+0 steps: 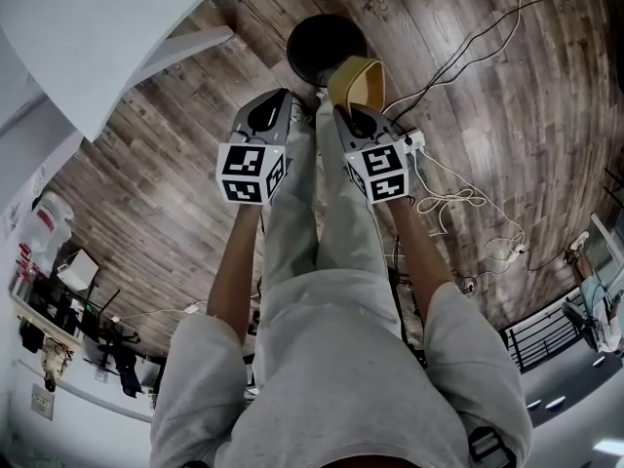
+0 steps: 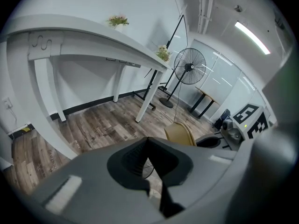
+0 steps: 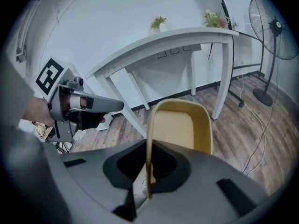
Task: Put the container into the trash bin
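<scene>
A tan, tray-like container [image 1: 357, 82] hangs edge-up just over the rim of a round black trash bin [image 1: 314, 43] on the wood floor. My right gripper [image 1: 351, 110] is shut on the container's near rim. The right gripper view shows the thin rim [image 3: 180, 127] pinched between my right gripper's [image 3: 148, 181] jaws. My left gripper [image 1: 281, 100] hangs beside it on the left, a little apart from the container. Its jaws stand together with nothing between them in the left gripper view [image 2: 156, 190], where the container [image 2: 180, 134] and the bin [image 2: 210, 142] lie ahead to the right.
A white desk [image 1: 97, 37] curves over the floor on the left of the bin. Cables and a power strip [image 1: 458, 198] trail across the boards on the right. A standing fan [image 2: 189, 69] is further back. The person's legs are directly below the grippers.
</scene>
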{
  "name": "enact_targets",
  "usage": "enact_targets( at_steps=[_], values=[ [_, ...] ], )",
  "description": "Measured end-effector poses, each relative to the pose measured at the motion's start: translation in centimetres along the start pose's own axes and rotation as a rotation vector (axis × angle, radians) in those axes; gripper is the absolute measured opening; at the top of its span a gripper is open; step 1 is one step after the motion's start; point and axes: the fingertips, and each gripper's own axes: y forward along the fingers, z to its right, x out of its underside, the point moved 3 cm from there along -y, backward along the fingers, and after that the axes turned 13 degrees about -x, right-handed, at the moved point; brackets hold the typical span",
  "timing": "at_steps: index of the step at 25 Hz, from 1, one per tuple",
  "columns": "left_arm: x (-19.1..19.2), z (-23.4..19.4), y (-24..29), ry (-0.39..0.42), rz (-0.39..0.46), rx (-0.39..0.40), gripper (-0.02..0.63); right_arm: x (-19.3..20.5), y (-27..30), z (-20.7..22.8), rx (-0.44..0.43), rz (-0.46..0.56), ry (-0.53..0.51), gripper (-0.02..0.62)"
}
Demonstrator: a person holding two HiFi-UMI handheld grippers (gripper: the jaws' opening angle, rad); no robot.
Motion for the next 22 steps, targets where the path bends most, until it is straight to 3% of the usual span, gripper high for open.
enact_targets(
  at_steps=[22],
  values=[
    [5.7,-1.3,8.3,0.031,-0.027,0.024,0.011,5.2,7.1,6.1,-0.012,0.021,0.015,0.03]
  ],
)
